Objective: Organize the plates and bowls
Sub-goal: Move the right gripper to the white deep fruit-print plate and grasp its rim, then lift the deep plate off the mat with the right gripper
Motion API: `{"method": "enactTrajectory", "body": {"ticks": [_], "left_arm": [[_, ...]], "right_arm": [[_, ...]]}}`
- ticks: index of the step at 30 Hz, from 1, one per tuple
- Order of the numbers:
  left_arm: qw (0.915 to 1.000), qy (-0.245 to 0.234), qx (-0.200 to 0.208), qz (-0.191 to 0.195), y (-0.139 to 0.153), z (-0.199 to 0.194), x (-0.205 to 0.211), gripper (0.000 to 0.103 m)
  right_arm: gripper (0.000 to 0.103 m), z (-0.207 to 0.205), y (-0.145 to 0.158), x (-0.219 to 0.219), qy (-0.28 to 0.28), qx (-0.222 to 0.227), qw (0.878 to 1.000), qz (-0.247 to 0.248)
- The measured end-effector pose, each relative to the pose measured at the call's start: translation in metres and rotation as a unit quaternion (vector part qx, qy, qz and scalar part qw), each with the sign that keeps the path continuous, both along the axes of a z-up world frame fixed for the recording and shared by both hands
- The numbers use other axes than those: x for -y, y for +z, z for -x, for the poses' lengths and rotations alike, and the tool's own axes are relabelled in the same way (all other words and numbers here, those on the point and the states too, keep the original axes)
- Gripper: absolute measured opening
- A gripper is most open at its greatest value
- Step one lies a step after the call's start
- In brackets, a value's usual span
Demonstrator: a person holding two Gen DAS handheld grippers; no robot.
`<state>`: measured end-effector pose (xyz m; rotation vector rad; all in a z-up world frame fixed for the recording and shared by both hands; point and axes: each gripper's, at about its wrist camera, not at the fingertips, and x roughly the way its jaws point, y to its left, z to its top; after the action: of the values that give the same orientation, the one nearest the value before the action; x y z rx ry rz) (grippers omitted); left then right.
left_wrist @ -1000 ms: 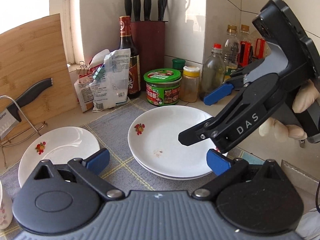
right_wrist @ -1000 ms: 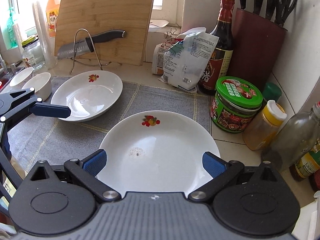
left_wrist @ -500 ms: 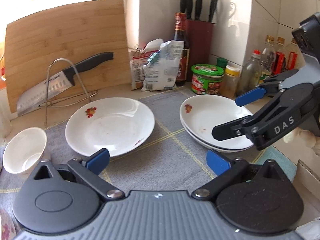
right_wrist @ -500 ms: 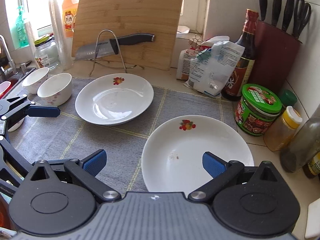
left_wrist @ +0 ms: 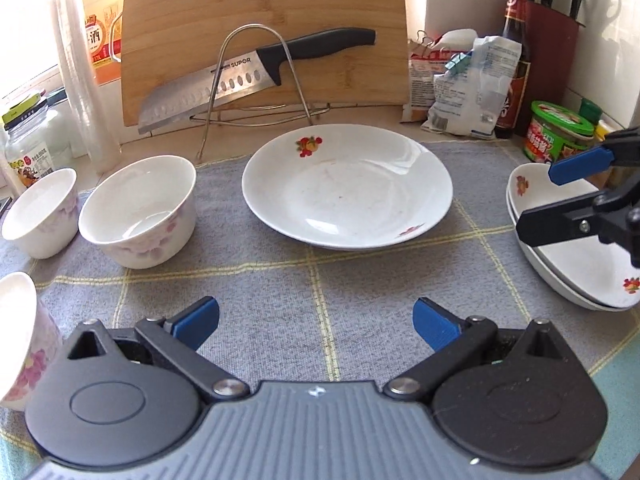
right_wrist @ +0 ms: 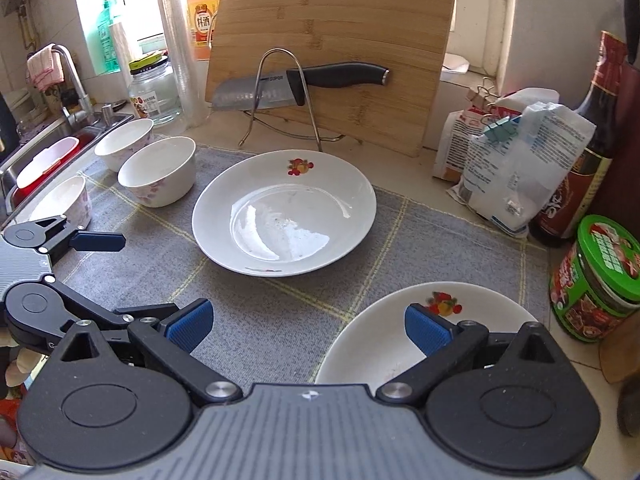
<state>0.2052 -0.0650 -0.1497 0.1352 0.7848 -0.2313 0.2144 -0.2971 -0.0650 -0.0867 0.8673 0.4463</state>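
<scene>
A grey checked cloth (left_wrist: 320, 280) covers the table, and the left tool (left_wrist: 316, 320) hangs above its near part with both blue pads spread wide and nothing between them. Straight ahead of it a single white plate (left_wrist: 347, 192) with a red fruit print lies flat on the cloth. To the left of that plate stand 2 white bowls with faint pink flowers, the nearer bowl (left_wrist: 138, 210) just beside the farther bowl (left_wrist: 38, 212), both upright; a third bowl (left_wrist: 24, 336) shows at the left edge, close to the left tool. At the right edge a stack of 2 plates (left_wrist: 576, 268) rests on the cloth, well apart from the single plate. The right tool (right_wrist: 308, 330) hovers over the near left rim of that stack, released, its pads wide apart and gripping nothing. Behind the plates a knife (left_wrist: 256, 76) lies across a wire rack (left_wrist: 256, 80), which stands before a bamboo cutting board (left_wrist: 264, 8) leaning against the wall.
</scene>
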Motion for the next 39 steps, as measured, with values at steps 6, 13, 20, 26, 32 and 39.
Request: {"method": "enactTrajectory", "body": {"ticks": [6,13,20,26,32,39], "left_arm": [[0.9994,-0.028,-0.022,-0.006,-0.015,-0.018,0.012,0.102],[0.9966,-0.075,-0.03,0.015,-0.026,-0.041,0.013,0.102],[0.9935,-0.112,-0.015,0.01,-0.03,-0.064,0.01,0.103],[0.9901,-0.14,-0.001,0.015,-0.032,-0.074,0.003,0.103],[0.9863,-0.163,0.01,0.018,-0.032,-0.074,0.0,0.103],[0.9861,-0.164,0.016,0.021,-0.033,-0.072,-0.001,0.103]], "right_arm": [[0.103,-0.018,-0.003,-0.005,0.025,-0.012,1.0,-0.005],[0.103,-0.029,-0.002,-0.006,0.004,-0.019,1.0,0.008],[0.103,-0.048,-0.002,-0.009,-0.007,-0.037,0.999,0.008],[0.103,-0.075,-0.004,-0.014,0.021,-0.049,0.999,0.003],[0.103,-0.113,-0.016,-0.02,0.04,-0.077,0.996,0.002],[0.103,-0.15,-0.031,-0.029,0.073,-0.103,0.992,0.006]]}}
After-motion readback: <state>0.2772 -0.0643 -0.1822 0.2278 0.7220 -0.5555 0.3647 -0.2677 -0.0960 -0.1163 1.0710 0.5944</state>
